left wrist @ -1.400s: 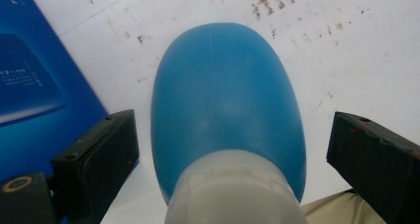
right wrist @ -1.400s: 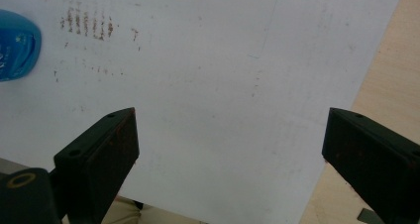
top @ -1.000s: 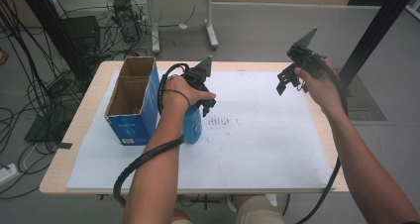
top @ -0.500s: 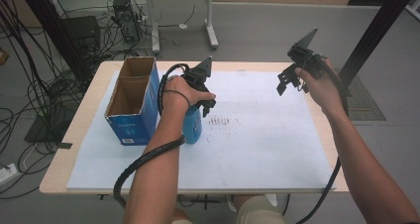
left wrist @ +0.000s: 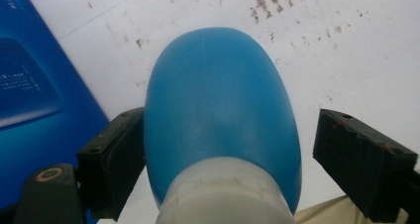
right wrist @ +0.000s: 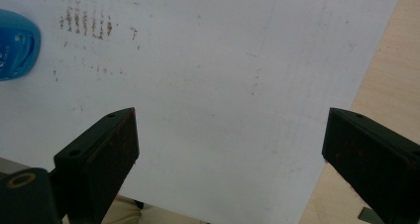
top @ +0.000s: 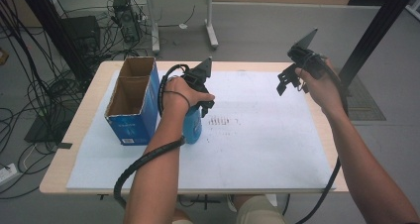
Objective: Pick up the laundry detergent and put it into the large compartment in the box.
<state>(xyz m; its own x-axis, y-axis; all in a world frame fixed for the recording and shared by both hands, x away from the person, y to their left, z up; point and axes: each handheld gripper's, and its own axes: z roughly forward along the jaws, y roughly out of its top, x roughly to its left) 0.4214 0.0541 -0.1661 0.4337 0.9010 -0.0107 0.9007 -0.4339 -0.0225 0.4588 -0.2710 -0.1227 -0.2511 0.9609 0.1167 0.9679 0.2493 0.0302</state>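
Blue carton at table's left, open-topped. Blue bottle upright on white sheet, just beside carton. Left gripper over bottle, jaws just been closing around it; left pad touching, right pad short of it. Right gripper raised at right, jaws wide apart, nothing between.

counter carrying a white sheet
a blue box and a blue bottle are standing on the stained sheet.
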